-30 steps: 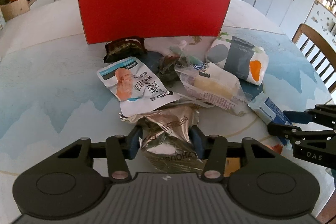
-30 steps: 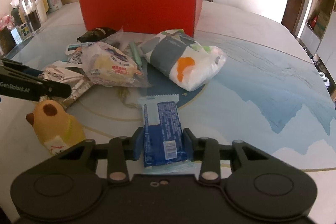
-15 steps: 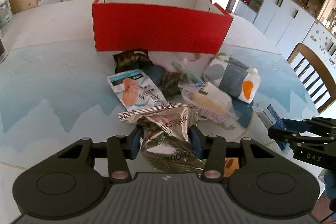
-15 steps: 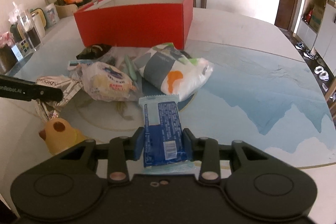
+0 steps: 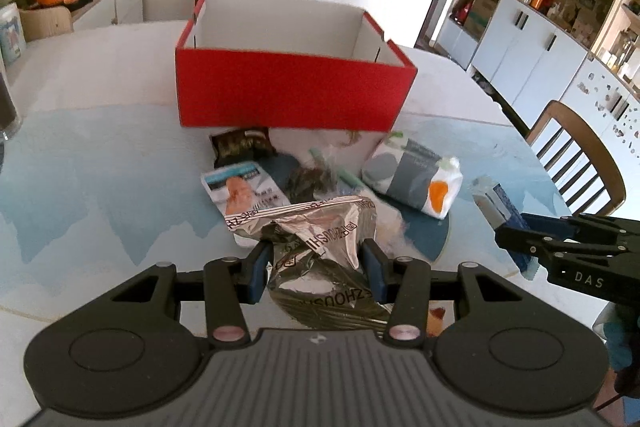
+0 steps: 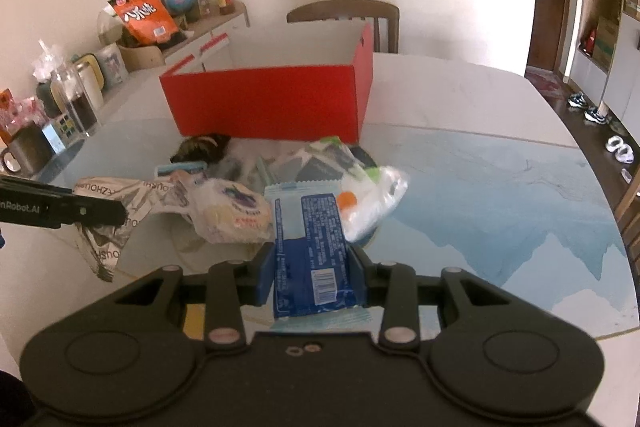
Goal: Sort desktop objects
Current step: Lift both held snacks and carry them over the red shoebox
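Two hand-held grippers are up over the counter [image 5: 80, 155], each with one packet. The left hand-held gripper [image 5: 316, 263] is clamped on a crumpled silver foil bag [image 5: 320, 239], its blue pads pressing in on both sides of the bag. The right hand-held gripper [image 6: 310, 269] is clamped on a blue-and-white wrapped bar [image 6: 310, 247] that stands lengthwise between its pads. One red box [image 5: 292, 91] with a white inside stands open at the far side of the counter, and nothing can be seen in it from either view. In front of it lies a loose heap: one dark brown packet [image 5: 242, 145] just beside the box wall, one white pouch with an orange picture [image 5: 242, 189], one grey-and-white pack with an orange spot [image 5: 416, 177], and a small tangle of dark and green bits in clear wrap [image 5: 316, 179] between them. The right wrist view adds one clear bag with a pale bun [image 6: 230, 213], which the foil bag mostly hides in the left one, plus a mug and jars along the counter's left edge. The left view alone shows two wooden chairs and white cupboards. One orange snack bag [image 6: 144, 15] on a sideboard shows in both.
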